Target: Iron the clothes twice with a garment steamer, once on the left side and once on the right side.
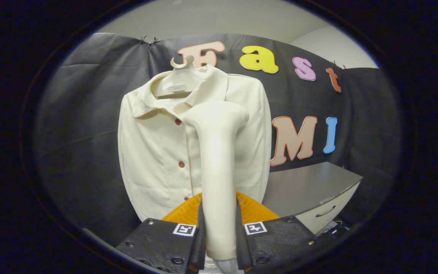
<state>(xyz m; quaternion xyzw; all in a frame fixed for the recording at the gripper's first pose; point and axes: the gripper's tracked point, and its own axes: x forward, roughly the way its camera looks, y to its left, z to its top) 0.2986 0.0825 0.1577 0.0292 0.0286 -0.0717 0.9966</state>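
Observation:
A cream button-front shirt (154, 152) hangs on a pale hanger (179, 82) against the black cloth wall. My gripper (219, 238) is shut on the handle of a cream garment steamer (217, 167), which stands upright between the fingers. The steamer's head sits at chest height, over the shirt's right half beside the row of red buttons. I cannot tell whether the head touches the fabric. The steamer hides the middle of the shirt.
An orange rounded object (188, 211) lies just ahead of the fingers, below the shirt's hem. To the right stands a grey cabinet (310, 186) with a drawer handle (325, 212) on its front.

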